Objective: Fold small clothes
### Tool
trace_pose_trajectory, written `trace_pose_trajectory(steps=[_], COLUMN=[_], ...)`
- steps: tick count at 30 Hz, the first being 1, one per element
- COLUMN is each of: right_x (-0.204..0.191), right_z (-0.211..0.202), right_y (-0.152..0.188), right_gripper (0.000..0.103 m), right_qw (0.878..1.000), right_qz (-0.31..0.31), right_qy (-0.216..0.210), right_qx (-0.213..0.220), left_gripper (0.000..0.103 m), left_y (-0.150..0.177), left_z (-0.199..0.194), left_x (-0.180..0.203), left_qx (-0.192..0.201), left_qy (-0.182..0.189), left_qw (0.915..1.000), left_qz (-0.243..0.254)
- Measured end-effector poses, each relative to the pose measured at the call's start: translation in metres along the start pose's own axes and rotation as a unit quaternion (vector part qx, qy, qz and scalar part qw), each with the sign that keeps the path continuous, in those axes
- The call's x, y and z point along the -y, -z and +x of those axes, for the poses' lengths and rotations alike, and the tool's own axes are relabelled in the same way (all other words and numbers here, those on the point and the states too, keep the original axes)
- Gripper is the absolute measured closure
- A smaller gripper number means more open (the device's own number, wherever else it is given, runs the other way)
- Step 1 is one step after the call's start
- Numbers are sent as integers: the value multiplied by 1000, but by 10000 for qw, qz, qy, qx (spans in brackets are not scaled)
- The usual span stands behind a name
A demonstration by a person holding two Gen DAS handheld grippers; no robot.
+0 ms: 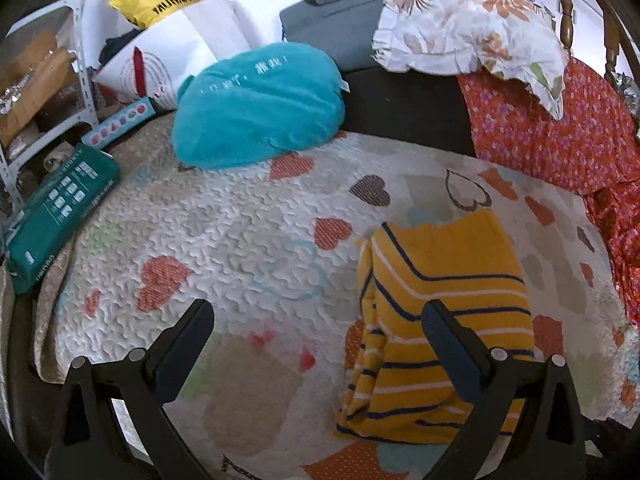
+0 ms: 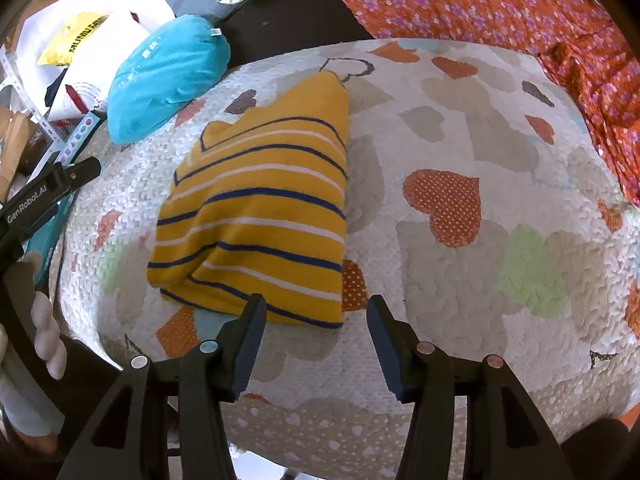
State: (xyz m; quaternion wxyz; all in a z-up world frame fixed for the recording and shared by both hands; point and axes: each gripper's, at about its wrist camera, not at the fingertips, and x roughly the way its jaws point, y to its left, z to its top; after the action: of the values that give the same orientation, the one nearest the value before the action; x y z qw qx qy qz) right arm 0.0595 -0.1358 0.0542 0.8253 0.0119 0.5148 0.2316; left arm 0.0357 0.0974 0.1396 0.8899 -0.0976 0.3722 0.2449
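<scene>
While the shirt (image 2: 256, 216) lies already doubled on the quilt (image 2: 460, 280), both tools hang above it with nothing between the fingers, so I judge that the work stands between two folds, or close to the last one. The left gripper (image 1: 318, 344) is spread wide and holds nothing; its right finger is over the near part of the shirt, but I cannot tell if it touches the cloth. The right gripper (image 2: 316, 340) is open about halfway and is also empty, with its left finger just at the near hem of the shirt.

For the next move, I think one more fold is possible: a gripper must come down on the near edge, pinch all layers together, and carry them toward the far end. The grip must take the whole thickness, otherwise only the top layer lifts and the packet opens.

In the right wrist view the shirt is yellow with thin navy and white stripes. It forms a long narrow packet that runs from near to far, left of the quilt's middle. Its right edge is straight and clean. The left side is less tidy, with a flap lying slanted over the lower layer and a stepped outline at the far left corner.
</scene>
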Motion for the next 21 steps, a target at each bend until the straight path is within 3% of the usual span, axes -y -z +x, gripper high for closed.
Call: trace_pose_trajectory(steps=[5, 21], right_x=[7, 16], right_z=[5, 13], right_y=[2, 6], right_gripper=[47, 46], right_qw=[10000, 9996], right_qz=[77, 229], right_qy=[-15, -63], right_qx=[-54, -147], left_gripper=[0, 0], left_y=[1, 5], left_z=[8, 14], left_x=[4, 16], left_qx=[-189, -296], left_qy=[127, 310], left_qw=[9997, 9990], left_qz=[-30, 160])
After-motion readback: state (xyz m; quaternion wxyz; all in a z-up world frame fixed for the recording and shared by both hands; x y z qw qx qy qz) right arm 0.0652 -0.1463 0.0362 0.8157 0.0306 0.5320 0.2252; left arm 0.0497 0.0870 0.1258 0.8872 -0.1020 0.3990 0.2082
